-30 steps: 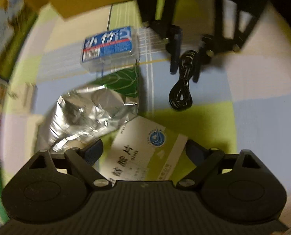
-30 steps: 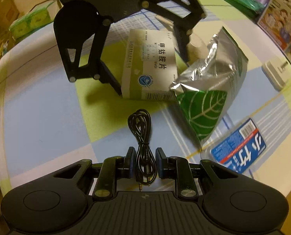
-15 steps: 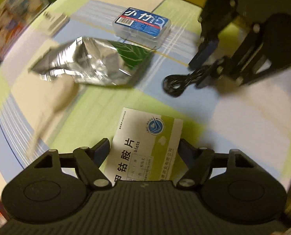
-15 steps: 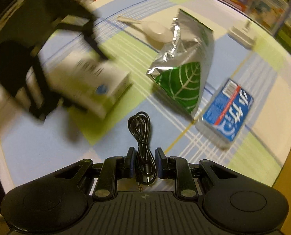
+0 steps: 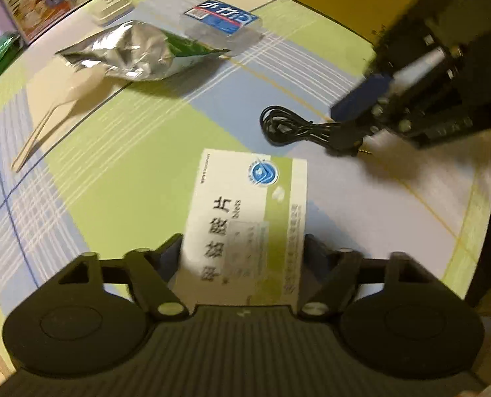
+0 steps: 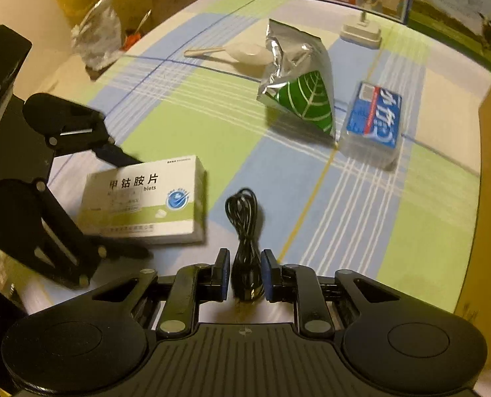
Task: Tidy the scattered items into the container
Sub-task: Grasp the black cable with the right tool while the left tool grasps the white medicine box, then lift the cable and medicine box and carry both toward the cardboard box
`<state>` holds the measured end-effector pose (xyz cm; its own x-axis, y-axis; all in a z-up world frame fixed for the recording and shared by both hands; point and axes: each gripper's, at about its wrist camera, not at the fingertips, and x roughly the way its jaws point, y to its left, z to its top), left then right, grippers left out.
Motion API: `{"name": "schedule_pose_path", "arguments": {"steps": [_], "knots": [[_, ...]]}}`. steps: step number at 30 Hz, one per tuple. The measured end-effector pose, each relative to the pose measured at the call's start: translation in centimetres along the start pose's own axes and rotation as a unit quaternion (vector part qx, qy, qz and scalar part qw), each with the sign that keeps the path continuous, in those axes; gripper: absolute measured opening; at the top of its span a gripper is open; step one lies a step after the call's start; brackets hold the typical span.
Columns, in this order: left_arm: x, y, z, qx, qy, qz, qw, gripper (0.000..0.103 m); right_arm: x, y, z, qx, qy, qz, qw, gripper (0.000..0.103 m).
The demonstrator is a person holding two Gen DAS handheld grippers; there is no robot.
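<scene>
White and green medicine box (image 5: 245,225) with printed characters and a round blue logo, clamped at its near end in the left hand-held gripper (image 5: 243,254), far end jutting forward over the checked table (image 5: 119,152). Bundled black cable (image 6: 245,228) pinched at its plug end by the right hand-held gripper (image 6: 245,278), loop reaching out ahead. Farther off on the table: silver pouch (image 6: 298,96) with a green leaf, touching a clear case (image 6: 372,122) with a blue label; white spoon (image 6: 235,52) behind.

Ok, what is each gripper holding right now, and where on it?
Left gripper: medicine box, gripped across one end. Right gripper: coiled black cable, pinched at its plug end.
</scene>
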<state>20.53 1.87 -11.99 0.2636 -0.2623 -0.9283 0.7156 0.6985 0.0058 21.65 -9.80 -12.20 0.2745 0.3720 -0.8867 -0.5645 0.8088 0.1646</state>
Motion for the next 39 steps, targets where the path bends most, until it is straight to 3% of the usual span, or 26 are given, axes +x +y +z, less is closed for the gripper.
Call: {"name": "schedule_pose_path", "arguments": {"steps": [2,9,13,20,22,23,28,39], "knots": [[-0.5,0.1,-0.2,-0.025,0.001,0.006,0.9997,0.068,0.0,-0.2,-0.8,0.012,-0.004,0.009,1.0,0.017],[-2.5,-0.8,-0.6,-0.056,-0.042,0.016,0.9974,0.068,0.3,0.6,-0.8,-0.027,-0.028,-0.033,0.999,0.018],[-2.6,-1.0,-0.6,-0.057,-0.053,0.02,0.9968,0.066,0.5,0.7,-0.5,-0.031,-0.043,-0.038,0.998,0.021],[-1.6,-1.2,-0.8,-0.049,-0.055,0.023,0.997,0.066,1.8,1.1,-0.5,-0.054,-0.026,-0.054,0.997,0.022],[-1.4,-1.2,-0.8,-0.051,-0.059,0.023,0.9967,0.066,1.8,1.0,-0.4,-0.05,-0.026,-0.056,0.997,0.02],[-1.3,-1.3,-0.8,-0.052,-0.06,0.023,0.9966,0.066,1.8,1.1,-0.4,-0.051,-0.026,-0.056,0.997,0.014],[-1.2,-1.6,-0.5,-0.051,-0.054,0.031,0.9968,0.067,1.8,1.6,-0.5,-0.057,-0.027,-0.066,0.996,0.013],[-3.7,-1.1,0.8,-0.089,-0.09,0.061,0.9901,0.066,-1.6,0.3,0.0,-0.001,-0.1,-0.073,0.992,0.012]]}}
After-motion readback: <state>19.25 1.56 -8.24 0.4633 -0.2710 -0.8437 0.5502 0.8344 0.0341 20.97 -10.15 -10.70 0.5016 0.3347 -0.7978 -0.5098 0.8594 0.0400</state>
